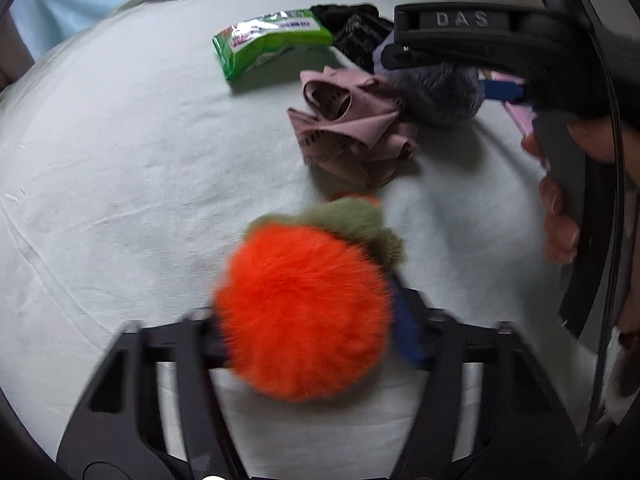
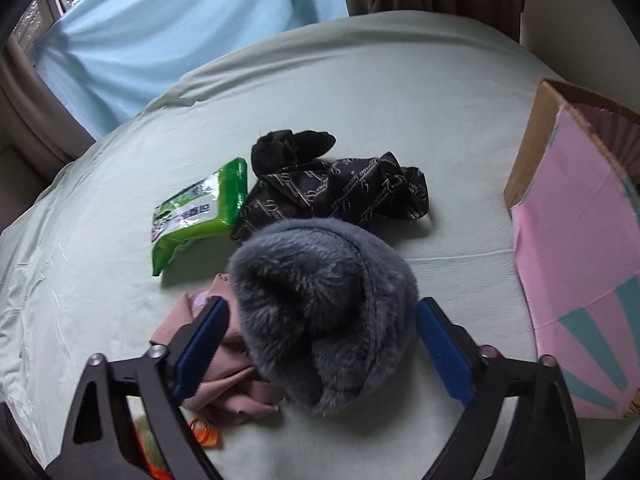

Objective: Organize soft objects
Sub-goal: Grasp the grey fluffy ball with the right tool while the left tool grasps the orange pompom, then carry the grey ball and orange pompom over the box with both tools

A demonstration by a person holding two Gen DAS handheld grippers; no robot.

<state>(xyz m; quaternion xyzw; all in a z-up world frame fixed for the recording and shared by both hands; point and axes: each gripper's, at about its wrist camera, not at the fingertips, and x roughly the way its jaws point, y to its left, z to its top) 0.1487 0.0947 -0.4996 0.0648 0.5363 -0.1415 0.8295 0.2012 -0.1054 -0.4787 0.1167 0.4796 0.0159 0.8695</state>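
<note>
1. Judging from how things lie, the sorting has barely begun; every soft thing in view rests on the bed (image 2: 400, 100), and what shows of the cardboard box (image 2: 576, 240) at the right holds none of them.
2. The left gripper (image 1: 308, 332) has its jaws pinching the orange pompom (image 1: 304, 312) low on the sheet; this looks like the first pickup.
3. The right gripper (image 2: 320, 344) straddles the grey fur hat (image 2: 320, 312); its jaws are spread, the blue pads (image 2: 440, 352) beside the fur and not clearly pressing.
4. Left to handle: the pink cloth (image 1: 352, 136), the patterned dark scarf (image 2: 340, 192), the black sock (image 2: 292, 148) and the green wipes pack (image 2: 196, 216), all clustered mid-bed.
</note>
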